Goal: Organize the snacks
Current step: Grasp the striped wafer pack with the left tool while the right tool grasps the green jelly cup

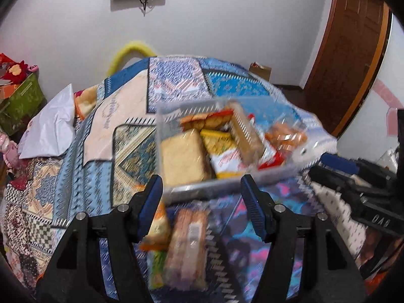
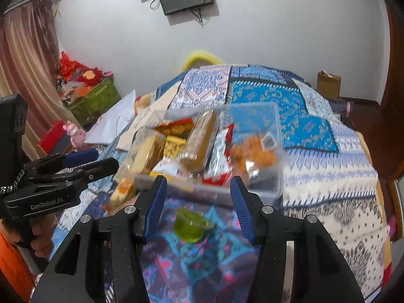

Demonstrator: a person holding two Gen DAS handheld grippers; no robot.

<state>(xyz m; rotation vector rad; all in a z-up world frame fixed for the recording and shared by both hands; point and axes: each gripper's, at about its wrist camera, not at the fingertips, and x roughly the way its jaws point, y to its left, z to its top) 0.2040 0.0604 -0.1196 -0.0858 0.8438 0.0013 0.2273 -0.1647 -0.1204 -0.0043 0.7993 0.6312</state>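
Both wrist fisheyes look forward and down over the bed with the patterned blue quilt (image 1: pixel 75 151), toward the white far wall. Close range. Shared: clear plastic bin of snack packs (image 1: pixel 161 126) (image 2: pixel 276 136), frame centre in both. Right view catches the left gripper (image 2: pixel 101 159) at left edge.

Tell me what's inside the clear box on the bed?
The clear box holds snack packets: a long brown biscuit pack on top, a red-and-white wrapper, orange snacks. Whatever lies beneath them is covered.
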